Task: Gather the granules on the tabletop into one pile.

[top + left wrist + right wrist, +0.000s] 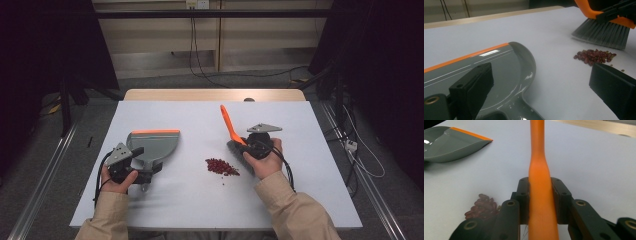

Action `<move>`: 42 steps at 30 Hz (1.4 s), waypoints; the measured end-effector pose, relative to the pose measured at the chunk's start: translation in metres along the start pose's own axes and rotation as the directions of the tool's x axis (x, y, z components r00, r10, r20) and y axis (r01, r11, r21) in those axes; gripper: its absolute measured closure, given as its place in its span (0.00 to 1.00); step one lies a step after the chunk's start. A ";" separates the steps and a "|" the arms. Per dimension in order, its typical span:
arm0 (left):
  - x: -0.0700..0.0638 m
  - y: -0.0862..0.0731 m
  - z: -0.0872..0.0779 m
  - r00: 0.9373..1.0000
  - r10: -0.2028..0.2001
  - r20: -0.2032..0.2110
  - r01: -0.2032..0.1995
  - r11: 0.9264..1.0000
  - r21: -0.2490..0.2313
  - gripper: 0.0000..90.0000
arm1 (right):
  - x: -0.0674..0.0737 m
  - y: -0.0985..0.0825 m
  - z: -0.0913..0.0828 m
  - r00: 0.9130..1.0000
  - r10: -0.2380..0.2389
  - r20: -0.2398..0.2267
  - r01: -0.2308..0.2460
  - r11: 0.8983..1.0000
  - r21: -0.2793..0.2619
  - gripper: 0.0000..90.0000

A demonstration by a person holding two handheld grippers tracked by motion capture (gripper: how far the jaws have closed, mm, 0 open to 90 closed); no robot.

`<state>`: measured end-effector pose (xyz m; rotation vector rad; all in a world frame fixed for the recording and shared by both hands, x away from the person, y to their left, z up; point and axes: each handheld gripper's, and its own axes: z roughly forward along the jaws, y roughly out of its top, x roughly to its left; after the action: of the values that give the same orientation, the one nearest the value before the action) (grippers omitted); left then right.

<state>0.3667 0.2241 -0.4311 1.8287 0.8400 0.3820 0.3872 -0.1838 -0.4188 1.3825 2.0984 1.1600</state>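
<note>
A grey dustpan point(152, 142) with an orange front lip lies flat on the white table, left of the middle. My left gripper point(145, 161) sits at its handle end. In the left gripper view the jaws of this gripper point(540, 80) stand wide apart, with the pan point(499, 65) and its handle between them and untouched. A brush with an orange handle point(230, 124) stands tilted at the right, and my right gripper point(251, 145) is shut on that handle point(539, 182). Its grey bristles point(604, 33) rest just beyond a small heap of dark red beans point(221, 166).
The white table top point(200, 115) has a wooden strip along its far edge. A few stray beans point(223, 179) lie near the heap. Cables run over the floor behind and to the right of the table, and dark curtains hang on both sides.
</note>
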 end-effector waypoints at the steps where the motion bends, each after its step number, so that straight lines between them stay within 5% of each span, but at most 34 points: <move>1: 0.000 0.000 0.000 1.000 0.001 0.002 -0.001 1.000 0.000 0.06 | 0.002 -0.002 0.001 1.000 0.001 -0.001 -0.001 1.000 -0.010 0.79; 12: 0.000 0.000 -0.001 1.000 0.000 0.002 0.000 1.000 -0.001 0.06 | 0.032 0.000 0.017 1.000 -0.005 -0.003 0.004 0.998 -0.070 0.79; 22: 0.000 0.000 0.000 1.000 0.003 0.000 -0.003 1.000 0.002 0.06 | 0.035 0.005 0.019 1.000 0.008 -0.006 -0.009 0.992 -0.122 0.79; 33: -0.001 0.000 0.000 1.000 0.010 0.002 -0.010 1.000 0.003 0.06 | 0.032 -0.004 0.009 0.999 -0.021 0.027 0.024 0.995 -0.097 0.79; 42: 0.000 0.000 0.000 1.000 0.003 0.000 -0.003 1.000 0.005 0.06 | 0.040 0.003 0.017 1.000 -0.017 -0.022 0.014 0.993 -0.121 0.79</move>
<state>0.3670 0.2241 -0.4317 1.8345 0.8390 0.3817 0.3829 -0.1398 -0.4213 1.3019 2.0153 1.2800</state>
